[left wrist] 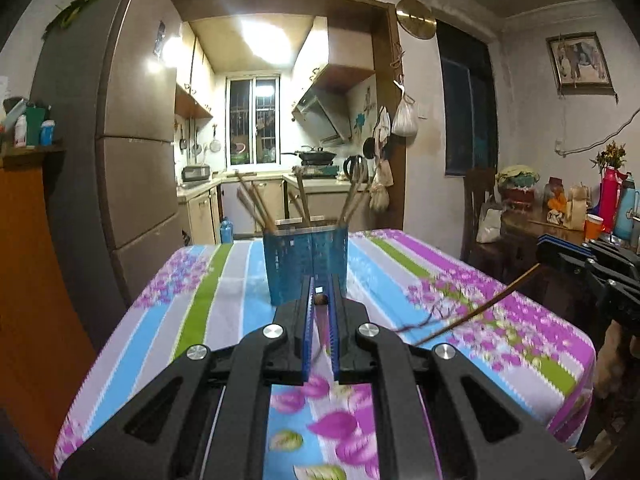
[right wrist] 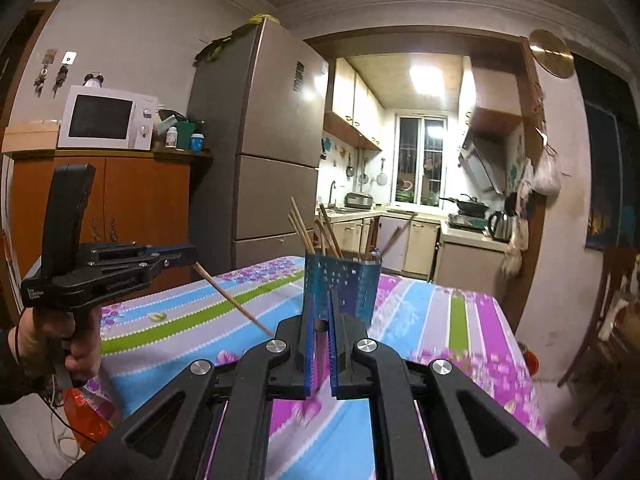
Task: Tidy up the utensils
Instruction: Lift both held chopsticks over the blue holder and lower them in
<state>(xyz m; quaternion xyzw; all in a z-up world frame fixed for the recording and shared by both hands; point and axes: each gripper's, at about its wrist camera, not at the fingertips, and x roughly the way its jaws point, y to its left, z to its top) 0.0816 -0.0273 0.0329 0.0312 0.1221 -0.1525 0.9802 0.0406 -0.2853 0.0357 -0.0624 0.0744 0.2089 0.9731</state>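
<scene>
While both claws hang above the floral striped tablecloth (left wrist: 224, 280), each is clamped nearly closed on a single wooden chopstick. From the left wrist view, the left gripper (left wrist: 322, 300) shows its blue-lined jaws drawn close with only a thin slot between them, and the brown end of its chopstick (left wrist: 321, 300) sits pinched in that slot, seen end-on near the tips. Straight ahead of this claw, just past its fingertips, stands the blue perforated utensil holder (left wrist: 306, 266) on the table, with several more chopsticks (left wrist: 256, 204) leaning out of its top in different directions. Off to this claw's right, the right gripper (left wrist: 540, 258) enters from the edge of the picture, holding its chopstick (left wrist: 476, 312) so that the stick slants down and toward the left claw, above the cloth. From the right wrist view, the right claw's jaws are likewise almost together, a dark sliver of chopstick showing between them. The holder (right wrist: 342, 290) stands directly ahead of it, close beyond the tips. To this claw's left, a person's hand (right wrist: 76, 344) grips the handle of the left gripper (right wrist: 192, 256), whose chopstick (right wrist: 234, 300) angles down toward the right claw's base. A refrigerator (right wrist: 272, 140) and the kitchen doorway lie well beyond the holder
</scene>
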